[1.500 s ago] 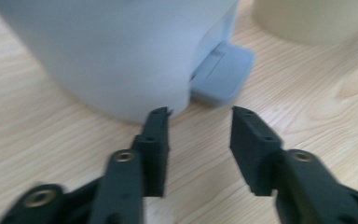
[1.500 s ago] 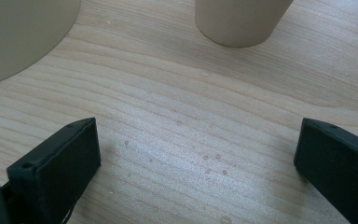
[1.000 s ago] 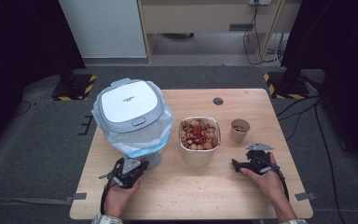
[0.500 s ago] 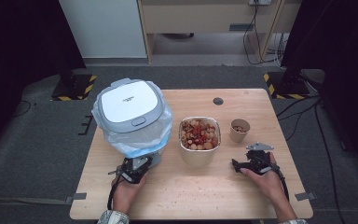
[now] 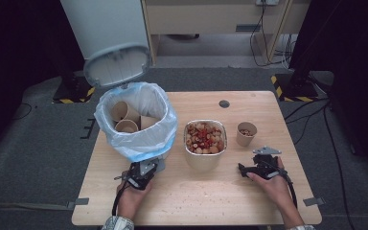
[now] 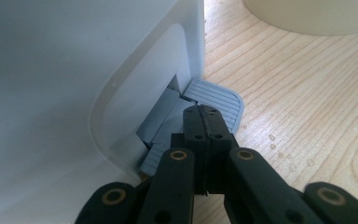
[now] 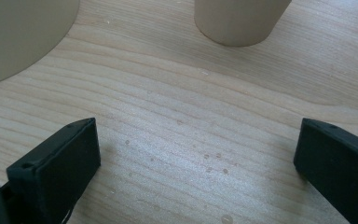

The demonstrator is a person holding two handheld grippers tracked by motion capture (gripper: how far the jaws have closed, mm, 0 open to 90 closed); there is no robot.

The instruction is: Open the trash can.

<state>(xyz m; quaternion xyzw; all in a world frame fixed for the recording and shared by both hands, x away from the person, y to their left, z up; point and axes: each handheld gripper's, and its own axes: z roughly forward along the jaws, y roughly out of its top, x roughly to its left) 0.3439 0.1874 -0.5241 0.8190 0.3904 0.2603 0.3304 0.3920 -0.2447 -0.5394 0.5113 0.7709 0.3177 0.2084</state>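
A white pedal bin [image 5: 136, 124] lined with a blue-edged bag stands at the table's left, its lid [image 5: 117, 64] swung up. Paper cups [image 5: 124, 117] lie inside it. My left gripper [image 5: 153, 166] is at the bin's foot. In the left gripper view its jaws [image 6: 204, 114] are shut together with nothing between them, and their tips rest against the grey ribbed pedal [image 6: 216, 100]. My right gripper [image 5: 242, 168] lies on the table at the right, open [image 7: 196, 158] over bare wood. It is in front of a small paper cup [image 5: 247, 133].
A foil bowl of mixed food [image 5: 205, 139] stands mid-table, between the bin and the cup. In the right gripper view the bowl's wall [image 7: 18, 32] is at top left and the cup [image 7: 237, 18] at top centre. Crumbs dot the wood near the front.
The bin's lid has gone from down to fully up, showing the cups inside. My left gripper has moved in to the bin's base. The right gripper has stayed put.
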